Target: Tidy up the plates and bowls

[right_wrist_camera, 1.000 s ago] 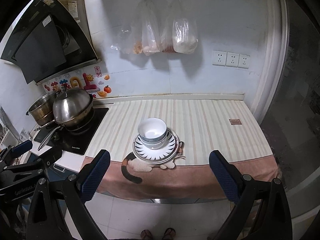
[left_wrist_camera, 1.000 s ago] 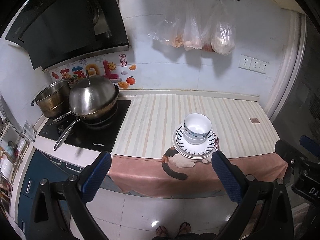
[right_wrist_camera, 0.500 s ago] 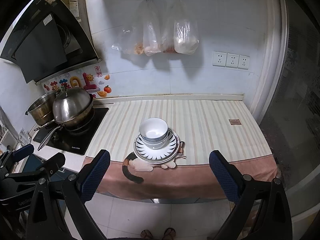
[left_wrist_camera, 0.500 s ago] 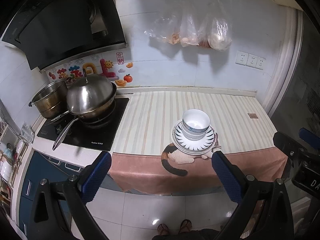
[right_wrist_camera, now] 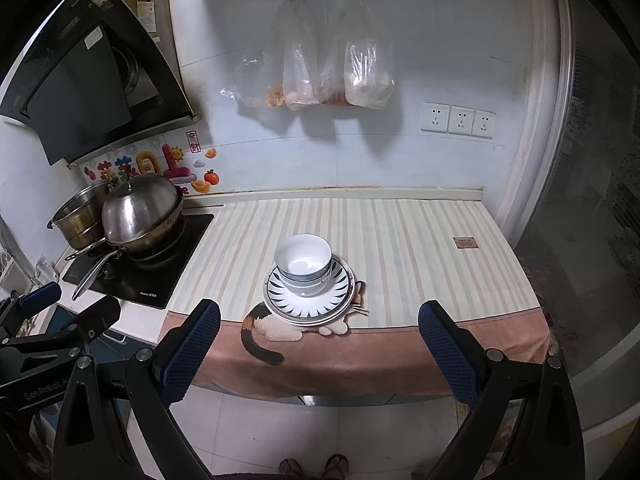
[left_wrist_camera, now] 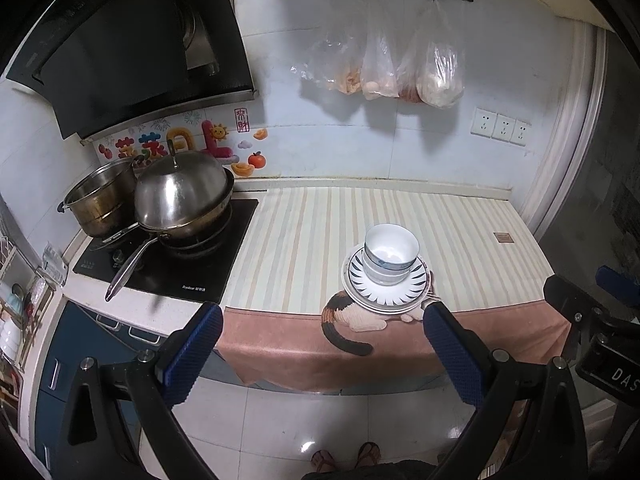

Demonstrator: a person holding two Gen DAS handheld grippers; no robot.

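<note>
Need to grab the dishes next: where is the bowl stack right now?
The bowl stack sits on the patterned plates, near the front edge of the striped counter cloth, right of the stove.

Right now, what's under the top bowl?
The top bowl nests in a second bowl, which sits on a stack of plates with a dark ray pattern. At least two plate rims show; the exact count and the plate centres are covered.

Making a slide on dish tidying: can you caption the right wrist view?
Open right gripper held back from a counter where stacked bowls sit on patterned plates.
</note>
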